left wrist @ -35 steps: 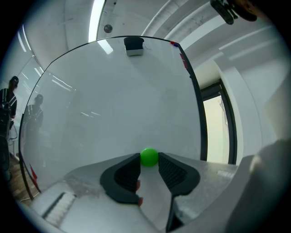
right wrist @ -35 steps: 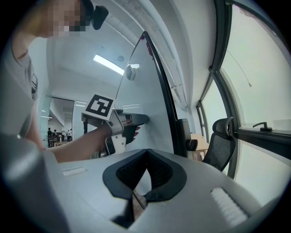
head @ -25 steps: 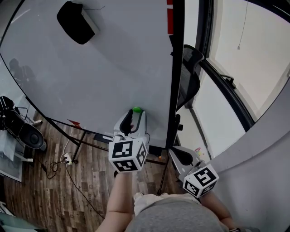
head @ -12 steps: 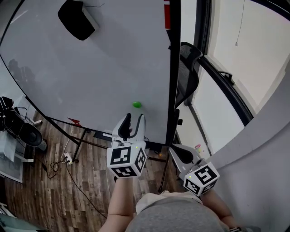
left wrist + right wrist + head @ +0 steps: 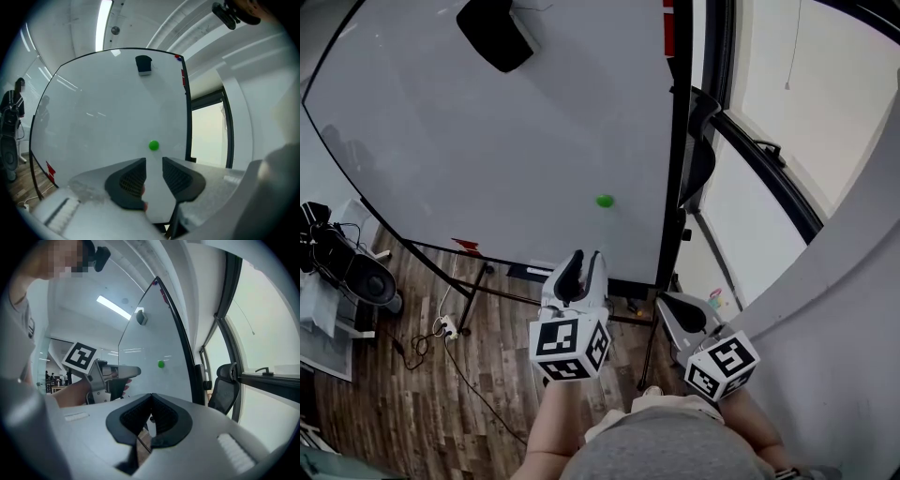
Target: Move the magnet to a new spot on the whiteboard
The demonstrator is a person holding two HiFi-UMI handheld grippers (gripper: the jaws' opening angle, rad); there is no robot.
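Note:
A small green magnet (image 5: 605, 201) sticks to the whiteboard (image 5: 469, 159) near its lower right edge; it also shows in the left gripper view (image 5: 153, 146) and the right gripper view (image 5: 161, 364). My left gripper (image 5: 584, 264) hangs below the magnet, well apart from it. Its jaws (image 5: 153, 162) are closing with a narrow gap and nothing between them. My right gripper (image 5: 673, 307) is lower and to the right, off the board, with its jaws (image 5: 151, 404) shut and empty.
A black eraser (image 5: 497, 33) sits high on the board. A small red piece (image 5: 466, 246) is at the board's bottom edge. A black office chair (image 5: 701, 155) stands behind the board's right frame. Cables and black equipment (image 5: 352, 272) lie on the wooden floor at left.
The left gripper has drawn back and down from the green magnet, which stays on the board. Its jaws have narrowed. The right gripper has barely moved.

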